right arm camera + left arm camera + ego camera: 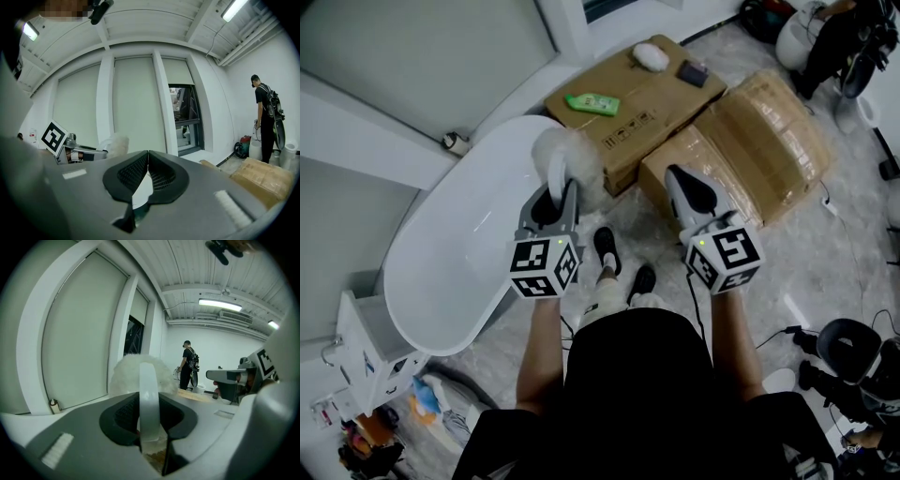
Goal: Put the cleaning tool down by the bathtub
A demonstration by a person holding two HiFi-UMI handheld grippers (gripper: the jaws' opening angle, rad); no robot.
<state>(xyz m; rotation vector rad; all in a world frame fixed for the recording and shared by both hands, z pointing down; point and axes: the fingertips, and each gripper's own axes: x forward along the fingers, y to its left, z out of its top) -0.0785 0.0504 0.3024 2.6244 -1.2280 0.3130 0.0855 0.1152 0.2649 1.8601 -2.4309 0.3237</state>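
My left gripper (565,187) is shut on the white handle (149,394) of a cleaning tool whose fluffy white head (567,155) sticks out past the jaws. In the head view the fluffy head hovers over the right end of the white bathtub (441,272), close to its rim and the nearest cardboard box. In the left gripper view the handle stands upright between the black pads, with the fluffy head (129,373) behind it. My right gripper (677,180) is shut with nothing in it, held above the taped box. Its pads (164,174) meet at their tips.
Two cardboard boxes lie right of the tub: a flat one (675,98) bearing a green bottle (592,103), a white fluffy item (652,56) and a dark object (692,73), and a taped one (769,141). A person (265,119) stands far right. Clutter (394,412) sits by the tub's near end.
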